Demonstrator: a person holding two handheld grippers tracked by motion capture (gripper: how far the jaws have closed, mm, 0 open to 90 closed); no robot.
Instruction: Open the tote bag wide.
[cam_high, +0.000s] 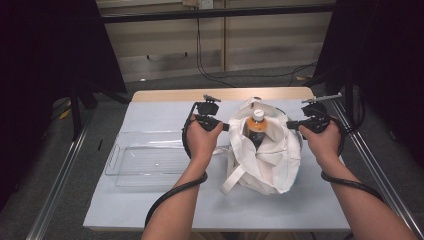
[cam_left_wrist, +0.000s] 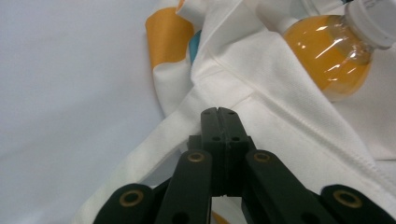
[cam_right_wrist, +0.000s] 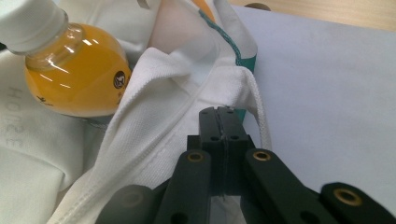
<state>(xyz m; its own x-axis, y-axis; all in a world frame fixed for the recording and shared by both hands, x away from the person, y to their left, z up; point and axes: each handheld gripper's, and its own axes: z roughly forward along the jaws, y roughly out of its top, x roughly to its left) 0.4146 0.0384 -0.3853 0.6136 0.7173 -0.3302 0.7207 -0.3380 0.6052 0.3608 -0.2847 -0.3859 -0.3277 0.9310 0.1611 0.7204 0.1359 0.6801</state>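
Both grippers, left gripper (cam_high: 226, 126) and right gripper (cam_high: 291, 124), pinch opposite rims of the white tote bag (cam_high: 262, 160) on the table (cam_high: 150, 200), apparently holding its mouth open around the upright orange drink bottle (cam_high: 256, 127) inside.

A white-covered table (cam_high: 150, 200) carries a clear tray (cam_high: 145, 160) and a white bag (cam_high: 270, 160).

A white cloth tote bag (cam_high: 262, 160) sits on the pale grey-covered table (cam_high: 150, 200), between the two sets of fingers. The left gripper (cam_high: 223, 126) closes on the bag's left rim, the right gripper (cam_high: 291, 124) on its right rim. An orange-filled plastic bottle with a white cap (cam_high: 256, 127) stands inside the bag, midway between the fingers. A clear plastic rectangular tray (cam_high: 145, 160) lies on the table left of the left fingers (cam_left_wrist: 219, 140).
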